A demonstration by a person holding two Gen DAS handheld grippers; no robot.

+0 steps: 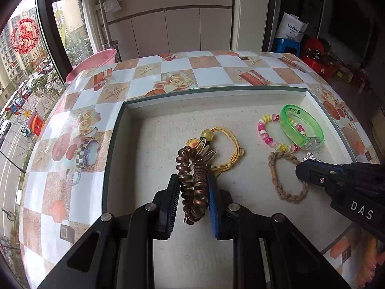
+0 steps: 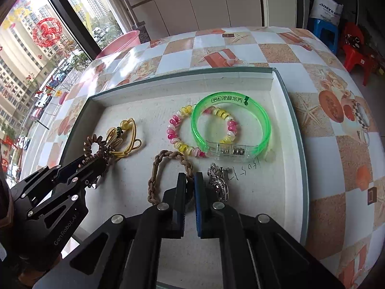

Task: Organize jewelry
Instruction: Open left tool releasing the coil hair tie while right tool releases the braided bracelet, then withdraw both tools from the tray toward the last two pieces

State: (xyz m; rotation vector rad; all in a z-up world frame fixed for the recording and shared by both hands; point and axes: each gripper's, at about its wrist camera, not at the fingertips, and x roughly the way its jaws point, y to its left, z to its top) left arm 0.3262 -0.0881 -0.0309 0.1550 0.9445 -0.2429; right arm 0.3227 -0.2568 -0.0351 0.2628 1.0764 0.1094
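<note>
A shallow white tray [image 1: 130, 144] [image 2: 284, 168] holds the jewelry. My left gripper [image 1: 193, 180] [image 2: 101, 162] is shut on a brown spiral hair tie [image 1: 192, 185] [image 2: 95, 145], just above a yellow cord band with a bead [image 1: 228, 144] [image 2: 127, 132]. My right gripper [image 2: 190, 177] [image 1: 298, 169] is shut on the edge of a tan braided bracelet [image 2: 166, 161] [image 1: 276, 183]. A silver earring [image 2: 217, 183] lies right of its fingers. A pink and yellow bead bracelet [image 2: 178, 139] [image 1: 264, 134] and a green plastic bangle [image 2: 240, 110] [image 1: 300, 125] overlap at the tray's back right.
The tray sits on a round table with a patterned checked cloth [image 1: 72, 120] [image 2: 336, 132]. A pink basin [image 1: 96, 62] [image 2: 120, 43] stands beyond the table's far left edge by the window. Red and blue stools [image 2: 336, 36] stand at the far right.
</note>
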